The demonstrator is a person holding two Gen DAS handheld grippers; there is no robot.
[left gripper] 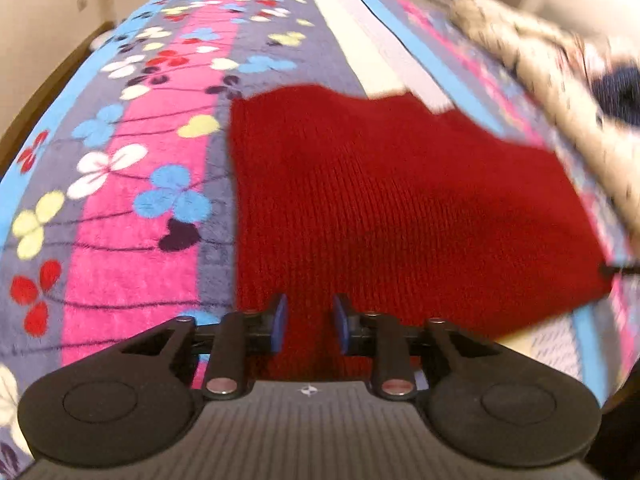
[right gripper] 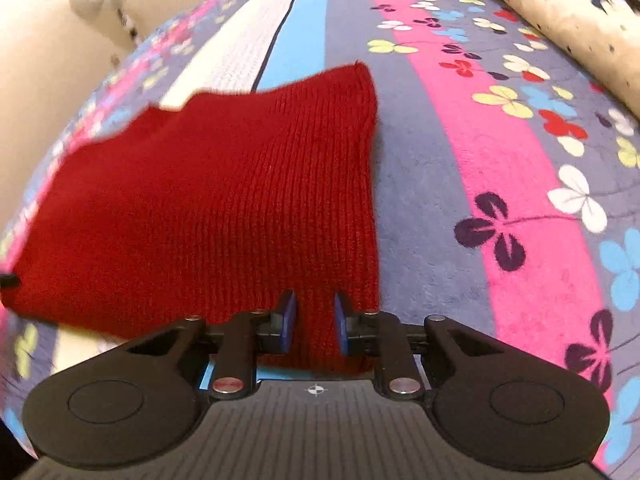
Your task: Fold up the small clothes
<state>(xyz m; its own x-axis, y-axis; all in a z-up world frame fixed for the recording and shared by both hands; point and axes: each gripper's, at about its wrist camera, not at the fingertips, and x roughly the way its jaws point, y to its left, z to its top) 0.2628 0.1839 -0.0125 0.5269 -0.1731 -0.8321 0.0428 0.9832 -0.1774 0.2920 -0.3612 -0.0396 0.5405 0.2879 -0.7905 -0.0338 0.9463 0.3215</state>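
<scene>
Fleece blanket (left gripper: pixel 132 208), striped and flowered, fills the ground ahead of both tools, with a pale quilt (right gripper: pixel 560 12) bunched at its far right edge. Spread flat on the blanket is the red knit (left gripper: pixel 392 208), a ribbed, soft garment that looks light and limp; it should drape and sag when lifted rather than hold a shape, and its stretchy ribs may slide if pinched by one layer only. Its near hem runs under both tools. The left gripper (left gripper: pixel 310 324) sits over the hem close to the knit's left edge, the right gripper (right gripper: pixel 315 323) close to its right edge. Each has its blue pads narrowed with knit between them, but whether they actually pinch the fabric I cannot tell. Those two near corners look like the sensible holds.
</scene>
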